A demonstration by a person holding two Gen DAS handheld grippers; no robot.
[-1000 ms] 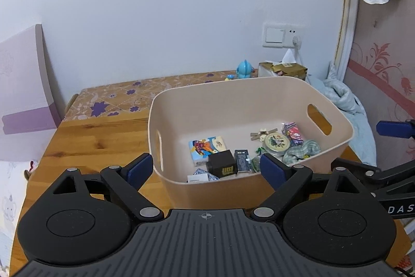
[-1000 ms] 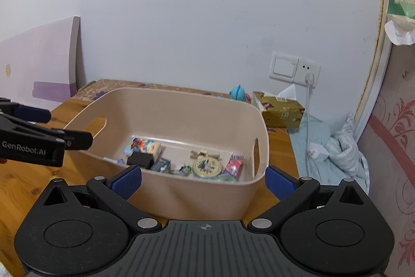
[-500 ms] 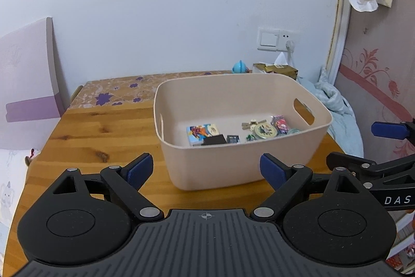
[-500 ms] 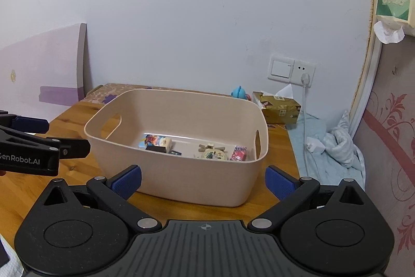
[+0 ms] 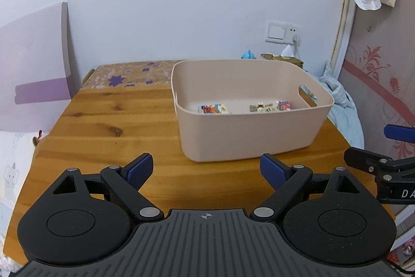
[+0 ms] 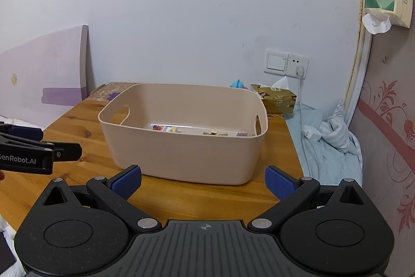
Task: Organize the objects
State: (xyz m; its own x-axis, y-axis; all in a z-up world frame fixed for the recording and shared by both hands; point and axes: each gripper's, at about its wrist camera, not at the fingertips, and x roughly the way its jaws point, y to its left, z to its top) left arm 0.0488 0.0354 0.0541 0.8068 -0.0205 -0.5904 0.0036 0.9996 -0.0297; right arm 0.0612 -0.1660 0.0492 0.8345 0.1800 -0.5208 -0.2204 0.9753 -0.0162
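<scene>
A beige plastic bin [image 5: 249, 136] [image 6: 186, 155] stands on the wooden table [image 5: 109, 131]. Inside it lie several small items: a colourful card box [image 5: 212, 109], a round tin with a wooden piece [image 5: 262, 107] and a red packet [image 5: 284, 105]. Its near wall hides most of them in the right wrist view. My left gripper [image 5: 206, 170] is open and empty, held back from the bin above the table's near edge. My right gripper [image 6: 203, 182] is open and empty, just in front of the bin's near wall. Each gripper shows at the edge of the other's view.
A purple board [image 5: 33, 69] leans on the wall at left. A floral mat [image 5: 129, 74] covers the table's far part. A blue toy [image 6: 237, 84] and gold tissue box [image 6: 276, 98] stand behind the bin. Crumpled blue cloth [image 6: 329, 139] lies right of the table.
Both grippers have drawn back and away from the bin, which now looks smaller and farther. Both stay open. The bin's contents have not moved.
</scene>
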